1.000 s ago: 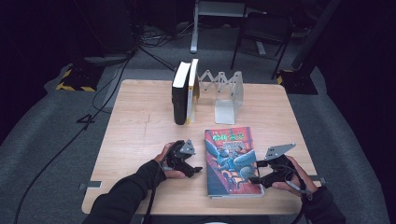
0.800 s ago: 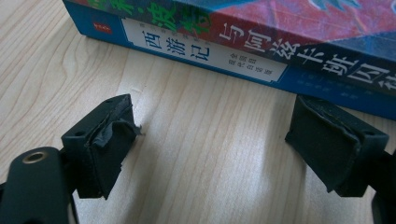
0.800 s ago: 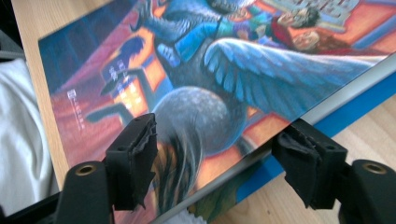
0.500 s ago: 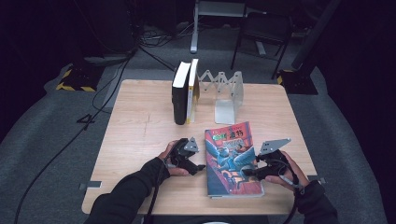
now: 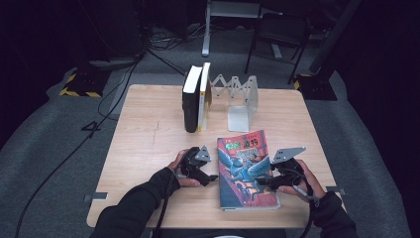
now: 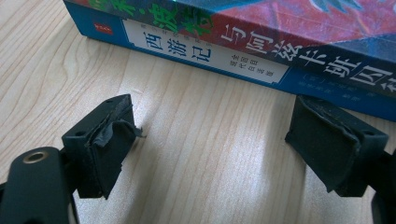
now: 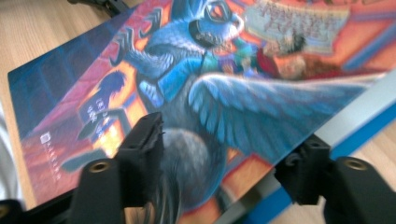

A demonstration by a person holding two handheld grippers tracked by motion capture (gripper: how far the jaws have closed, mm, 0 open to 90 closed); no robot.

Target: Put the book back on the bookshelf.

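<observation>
Spread the right gripper (image 5: 263, 182) fingers wider just now, astride the book's (image 5: 243, 148) right edge, no grip yet; held left gripper (image 5: 213, 177) fingers wide, empty, by its spine.

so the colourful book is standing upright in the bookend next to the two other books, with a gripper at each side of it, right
Not quite. In the high view the colourful book lies flat on the table, well in front of the bookend and the two upright books. The left gripper and right gripper do flank it.
</observation>
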